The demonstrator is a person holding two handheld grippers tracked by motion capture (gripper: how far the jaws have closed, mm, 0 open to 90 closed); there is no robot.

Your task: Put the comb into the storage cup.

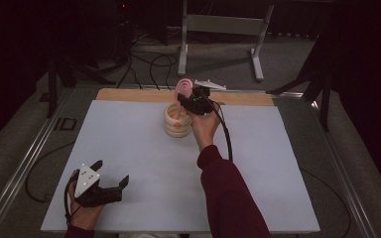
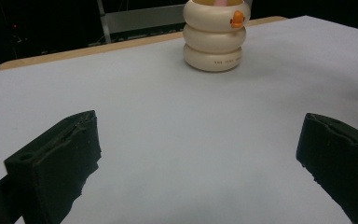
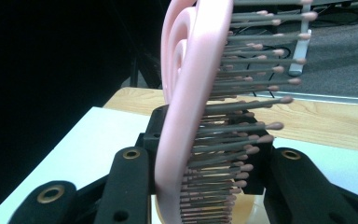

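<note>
A pink hairbrush stands upright over a cream ringed holder at the far middle of the white mat. Its handle reaches down into the holder's opening. My right gripper is shut on the brush. In the right gripper view one jaw presses the hairbrush's pink back and the other meets the bristle tips. The holder carries a small orange mark on its top ring. My left gripper rests at the near left of the mat, open, with nothing between its fingers.
A white mat covers the table, with a wooden strip along its far edge. A metal stand and cables lie on the floor beyond. The right gripper's cable trails back along the person's forearm.
</note>
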